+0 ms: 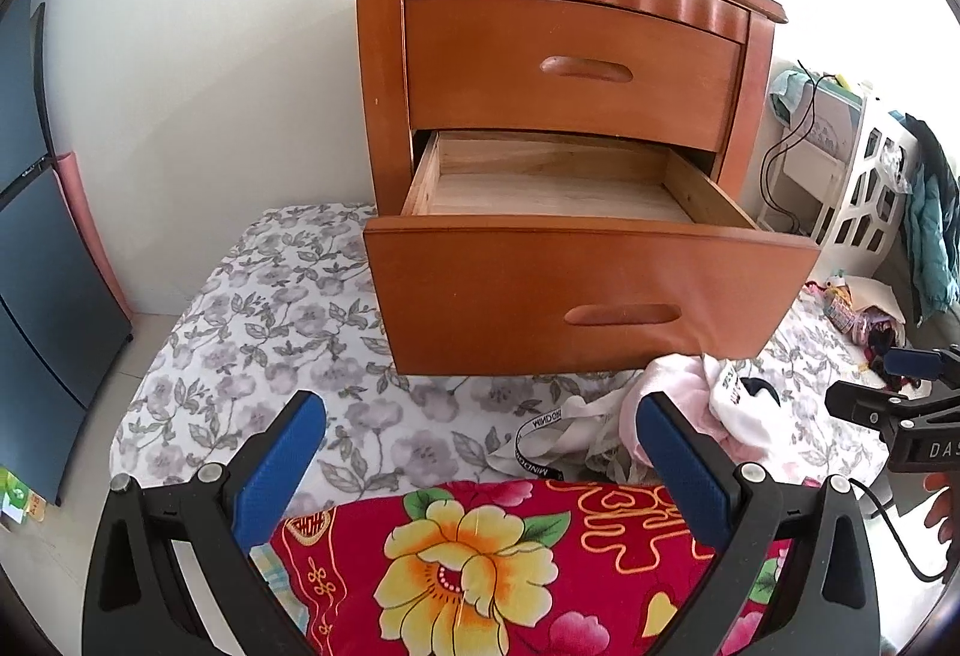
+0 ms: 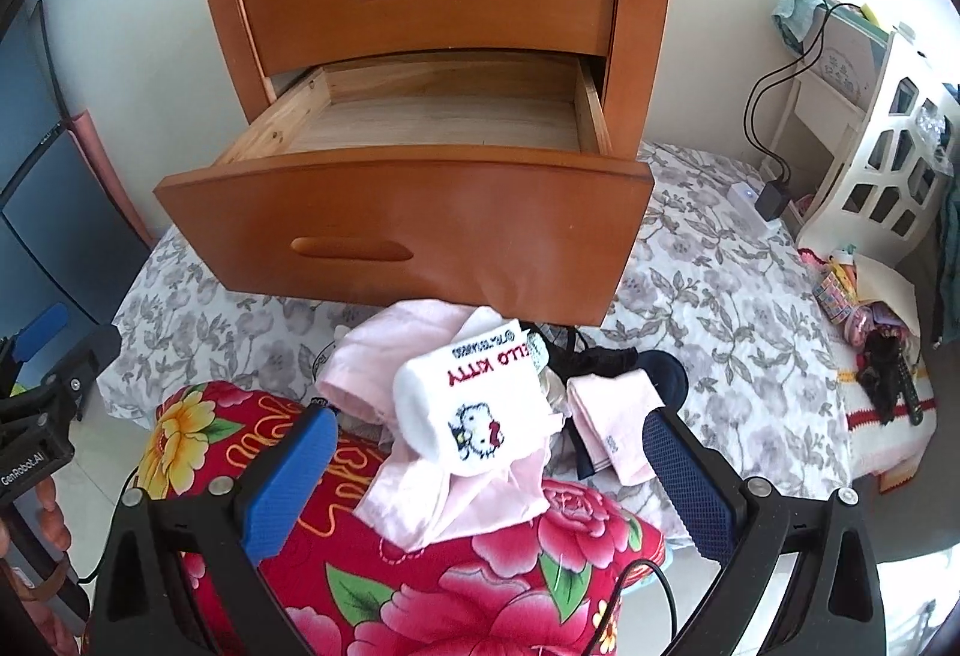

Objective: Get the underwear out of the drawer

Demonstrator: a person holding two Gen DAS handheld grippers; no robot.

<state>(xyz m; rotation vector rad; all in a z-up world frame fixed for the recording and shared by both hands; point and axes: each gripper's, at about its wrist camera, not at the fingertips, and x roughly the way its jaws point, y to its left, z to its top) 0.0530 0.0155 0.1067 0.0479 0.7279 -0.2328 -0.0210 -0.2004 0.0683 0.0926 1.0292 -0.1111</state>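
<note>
The drawer [image 2: 420, 116] stands pulled out and bare inside, the underwear [image 2: 462, 404] heaped below its front on the red quilt [image 2: 480, 584], just ahead of the spread, empty right tongs [image 2: 486, 482], nearer than the equally spread left tongs [image 1: 480, 470].

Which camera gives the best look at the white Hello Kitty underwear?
The right wrist view: the white Hello Kitty underwear lies central on the pink clothes, print and lettering readable. The left wrist view catches only a white edge, partly behind a gripper finger.
</note>
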